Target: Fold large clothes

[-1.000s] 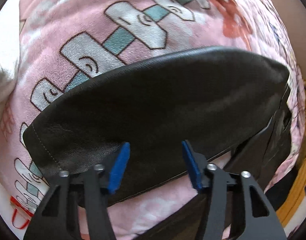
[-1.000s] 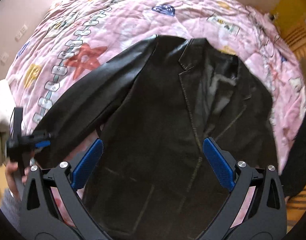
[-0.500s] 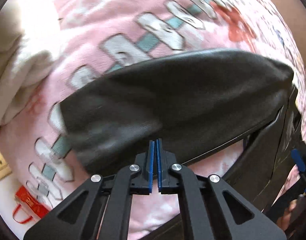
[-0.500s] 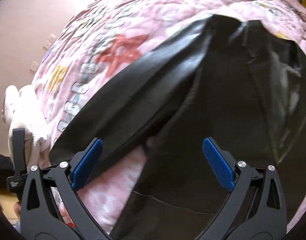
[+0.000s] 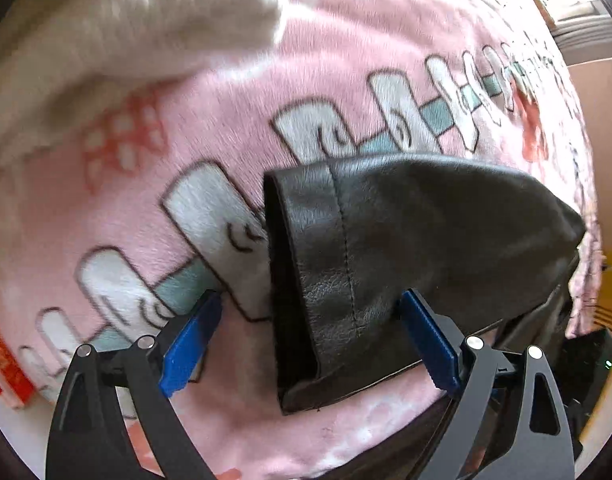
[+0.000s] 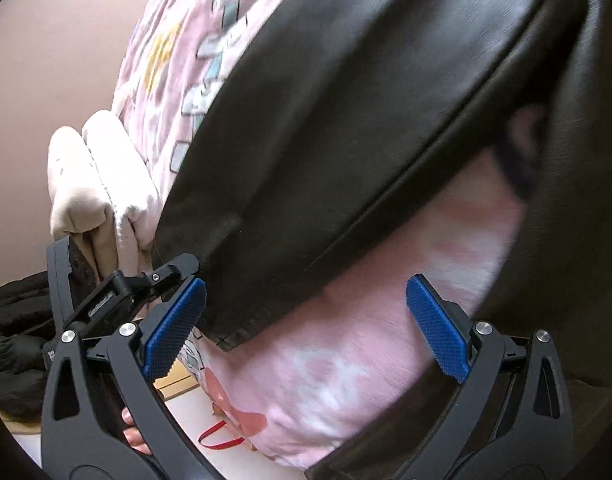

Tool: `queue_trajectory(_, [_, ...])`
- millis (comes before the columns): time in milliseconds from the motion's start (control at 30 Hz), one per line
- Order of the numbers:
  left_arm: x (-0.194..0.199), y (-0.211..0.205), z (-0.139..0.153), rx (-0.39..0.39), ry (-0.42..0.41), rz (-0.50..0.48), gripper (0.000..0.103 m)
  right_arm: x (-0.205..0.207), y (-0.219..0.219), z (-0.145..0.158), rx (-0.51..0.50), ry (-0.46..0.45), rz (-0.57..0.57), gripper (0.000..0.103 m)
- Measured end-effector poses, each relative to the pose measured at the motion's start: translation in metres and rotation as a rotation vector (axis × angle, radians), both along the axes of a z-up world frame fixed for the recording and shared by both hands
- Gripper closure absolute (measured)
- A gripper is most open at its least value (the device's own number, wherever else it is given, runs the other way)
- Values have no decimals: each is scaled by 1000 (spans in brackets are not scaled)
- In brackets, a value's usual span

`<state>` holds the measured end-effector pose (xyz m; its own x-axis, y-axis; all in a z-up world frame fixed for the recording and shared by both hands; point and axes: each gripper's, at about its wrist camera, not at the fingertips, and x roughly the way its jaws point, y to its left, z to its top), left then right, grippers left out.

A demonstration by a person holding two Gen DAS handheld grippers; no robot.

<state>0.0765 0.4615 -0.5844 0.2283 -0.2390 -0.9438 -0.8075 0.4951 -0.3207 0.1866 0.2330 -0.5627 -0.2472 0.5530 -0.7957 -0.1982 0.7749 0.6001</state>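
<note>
Left wrist view: black leather jacket [image 5: 445, 232] lies on the pink bedspread [image 5: 306, 80], its sleeve cuff [image 5: 306, 272] nearest. Left gripper [image 5: 306, 344] has just been opening; it straddles the cuff without pressing. Right gripper [image 6: 302, 328] stands wide, empty, beside the sleeve. Advise pinching both cuff layers squarely.
</note>
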Motion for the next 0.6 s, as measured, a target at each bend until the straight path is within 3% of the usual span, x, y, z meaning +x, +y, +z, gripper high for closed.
queue_trajectory(100, [12, -8, -3, 17, -8, -24, 14, -3, 9, -3, 11, -34, 11, 6])
queue_trajectory(167, [19, -13, -2, 30, -9, -24, 15, -3, 17, -3, 8, -58, 37, 15])
queue_trajectory(200, [21, -14, -1, 37, -9, -24, 25, -3, 21, -2, 14, -63, 48, 30])
queue_trajectory(400, [28, -20, 10, 123, 34, -68, 61, -12, 36, -3, 31, -39, 120, 75])
queue_trajectory(500, [24, -18, 19, 151, 49, -86, 79, -14, 36, 2, 83, -65, 104, 91])
queue_trajectory(600, [25, -18, 24, 129, 34, -95, 91, -12, 36, 10, 118, -72, 86, 98])
